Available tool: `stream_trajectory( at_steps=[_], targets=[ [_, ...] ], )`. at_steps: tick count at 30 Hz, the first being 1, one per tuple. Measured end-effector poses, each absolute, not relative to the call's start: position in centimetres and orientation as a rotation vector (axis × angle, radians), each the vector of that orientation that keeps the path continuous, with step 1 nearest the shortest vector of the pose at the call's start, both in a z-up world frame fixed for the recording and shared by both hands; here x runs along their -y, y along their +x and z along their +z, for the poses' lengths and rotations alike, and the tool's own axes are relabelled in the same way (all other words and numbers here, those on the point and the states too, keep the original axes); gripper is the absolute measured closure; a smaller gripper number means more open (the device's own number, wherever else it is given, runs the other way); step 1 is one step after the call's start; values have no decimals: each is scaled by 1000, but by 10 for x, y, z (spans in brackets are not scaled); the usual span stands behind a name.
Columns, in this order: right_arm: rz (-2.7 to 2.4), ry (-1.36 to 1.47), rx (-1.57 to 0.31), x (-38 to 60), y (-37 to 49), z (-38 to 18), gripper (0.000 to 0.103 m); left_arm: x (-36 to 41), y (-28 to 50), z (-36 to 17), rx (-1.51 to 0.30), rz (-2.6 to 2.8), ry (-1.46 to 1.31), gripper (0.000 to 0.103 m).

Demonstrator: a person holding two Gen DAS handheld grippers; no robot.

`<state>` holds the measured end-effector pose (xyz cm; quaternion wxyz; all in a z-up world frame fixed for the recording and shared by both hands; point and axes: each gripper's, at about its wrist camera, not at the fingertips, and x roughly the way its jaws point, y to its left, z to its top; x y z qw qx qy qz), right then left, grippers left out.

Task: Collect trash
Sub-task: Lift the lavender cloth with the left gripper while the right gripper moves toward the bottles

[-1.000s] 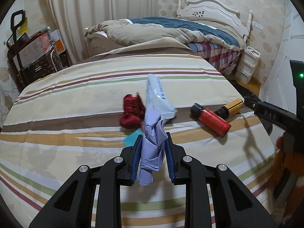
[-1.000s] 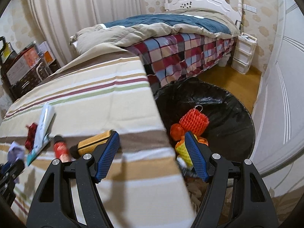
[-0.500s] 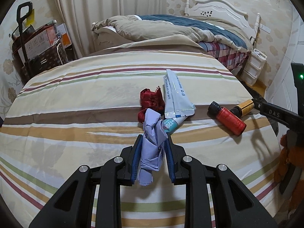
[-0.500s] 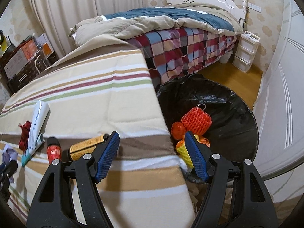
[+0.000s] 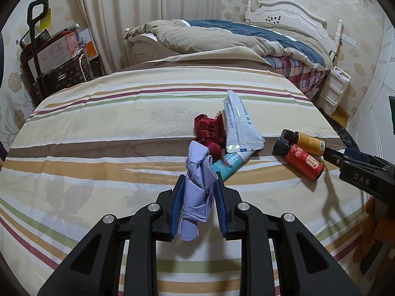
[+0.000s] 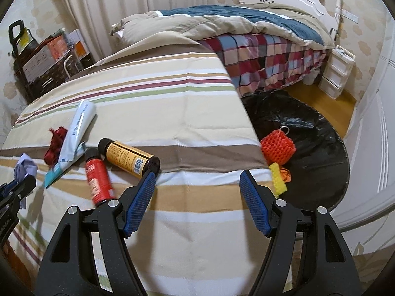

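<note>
while my left gripper clamps a crumpled lilac wad of paper between its blue pads, holding it just above the striped bedspread, my right gripper hangs with its jaws wide and nothing between them. the wad sticks up past the fingertips and droops a little below them on the near side.

on the bedspread, beyond the left gripper, a dark red scrap of cloth lies touching a grey-white tube, and a teal packet pokes out from under that tube's near end. to the right of these a red bottle and a yellow bottle lie on their sides, close together, black caps pointing left.

from the right wrist view, the yellow bottle lies just beyond my left fingertip, its base almost at the pad, and the red bottle sits to its left, slightly blurred. off the right edge of the bed a black-lined trash bin stands on the floor, with an orange foam net and a yellow sponge-like piece already inside.
</note>
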<state>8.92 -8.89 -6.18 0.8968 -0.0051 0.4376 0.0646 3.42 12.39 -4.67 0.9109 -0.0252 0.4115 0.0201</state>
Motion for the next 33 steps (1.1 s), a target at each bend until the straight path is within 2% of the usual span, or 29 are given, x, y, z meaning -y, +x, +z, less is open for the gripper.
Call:
stream_trajectory(
  at_steps=[33],
  targets=[
    [273,-98,-934,38,58,-65,30,-140,31,-51,-852,64,-79,77]
  ],
)
